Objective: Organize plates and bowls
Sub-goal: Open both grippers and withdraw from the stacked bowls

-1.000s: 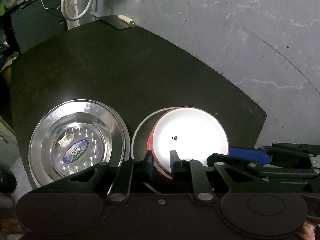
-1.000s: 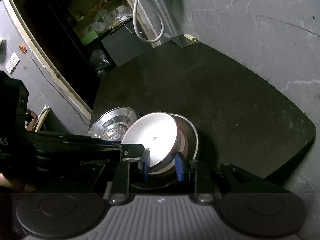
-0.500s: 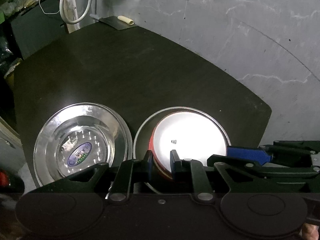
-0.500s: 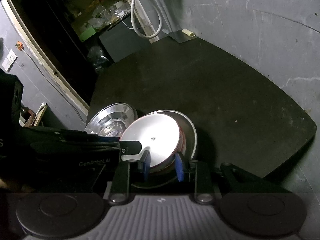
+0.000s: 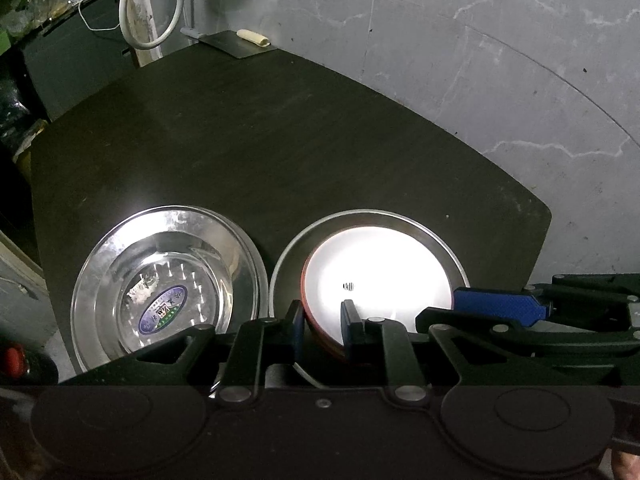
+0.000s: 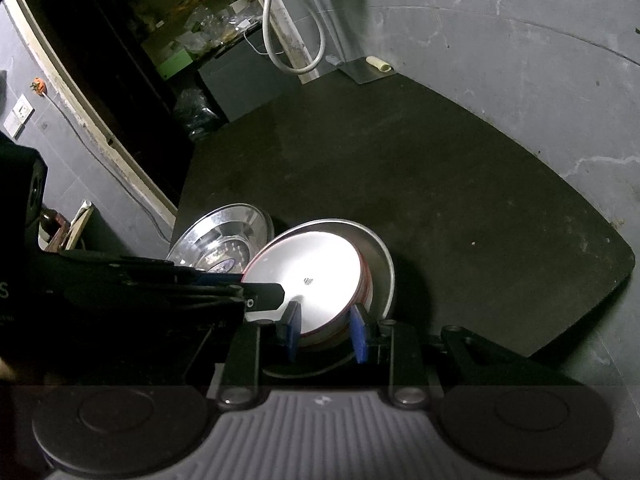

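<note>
A red bowl with a white inside [image 5: 376,280] sits in a shallow steel plate [image 5: 400,218] near the front edge of the dark table [image 5: 280,140]. My left gripper [image 5: 322,326] is shut on the bowl's near rim. My right gripper [image 6: 326,334] is shut on the bowl's rim from the other side; its blue finger [image 5: 496,308] shows at the right of the left wrist view. In the right wrist view the bowl [image 6: 308,276] is tilted inside the plate [image 6: 384,252]. A second steel bowl with a sticker [image 5: 168,284] stands to the left, also visible in the right wrist view [image 6: 228,236].
A grey wall [image 5: 480,60] borders the table at the back and right. A metal sheet with a pale roll [image 5: 240,42] lies at the far corner. A white hose [image 5: 152,4] hangs behind. The table edge drops off at left [image 5: 40,200].
Both grippers, still holding the bowl, have drawn back slightly; the bowl has sunk lower into the steel plate.
</note>
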`<state>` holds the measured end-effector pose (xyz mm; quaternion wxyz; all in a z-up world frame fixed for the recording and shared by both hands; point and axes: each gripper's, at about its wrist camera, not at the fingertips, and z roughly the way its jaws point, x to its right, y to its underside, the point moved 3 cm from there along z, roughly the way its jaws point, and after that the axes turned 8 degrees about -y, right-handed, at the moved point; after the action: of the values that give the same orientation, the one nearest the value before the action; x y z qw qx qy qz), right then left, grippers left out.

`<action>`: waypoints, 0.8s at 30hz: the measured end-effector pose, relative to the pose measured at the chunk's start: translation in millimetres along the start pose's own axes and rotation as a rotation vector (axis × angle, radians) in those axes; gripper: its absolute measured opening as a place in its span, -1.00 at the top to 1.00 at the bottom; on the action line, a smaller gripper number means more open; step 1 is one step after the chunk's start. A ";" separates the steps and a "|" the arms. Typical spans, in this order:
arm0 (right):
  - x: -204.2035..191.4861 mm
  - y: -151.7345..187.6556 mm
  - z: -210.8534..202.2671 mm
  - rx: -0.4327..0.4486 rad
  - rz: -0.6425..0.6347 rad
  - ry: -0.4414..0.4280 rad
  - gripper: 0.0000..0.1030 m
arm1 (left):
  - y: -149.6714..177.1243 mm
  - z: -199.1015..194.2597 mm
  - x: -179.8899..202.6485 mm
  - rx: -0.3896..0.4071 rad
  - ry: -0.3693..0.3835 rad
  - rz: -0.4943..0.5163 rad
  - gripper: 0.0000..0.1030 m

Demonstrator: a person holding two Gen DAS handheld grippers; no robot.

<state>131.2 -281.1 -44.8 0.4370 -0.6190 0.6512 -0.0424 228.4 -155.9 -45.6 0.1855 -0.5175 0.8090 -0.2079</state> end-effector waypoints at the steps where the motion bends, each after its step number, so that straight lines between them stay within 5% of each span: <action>1: -0.1 0.3 -0.8 0.001 -0.002 0.000 0.39 | 0.0 0.1 0.1 -0.001 0.001 -0.003 0.59; 7: 0.0 1.2 -2.3 0.007 -0.007 -0.002 0.35 | 1.0 -2.0 -1.9 0.003 0.004 -0.013 0.58; 16: -0.7 1.4 -8.6 0.034 -0.020 -0.002 0.31 | -1.4 -11.0 -4.9 0.032 -0.002 -0.027 0.29; 24: -4.0 -2.6 -17.2 0.066 -0.041 0.005 0.17 | -5.3 -25.5 -12.2 0.084 -0.025 -0.060 -0.25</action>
<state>121.9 -286.7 -30.6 0.4547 -0.6172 0.6378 -0.0744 224.1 -143.1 -20.2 0.2109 -0.5359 0.7813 -0.2405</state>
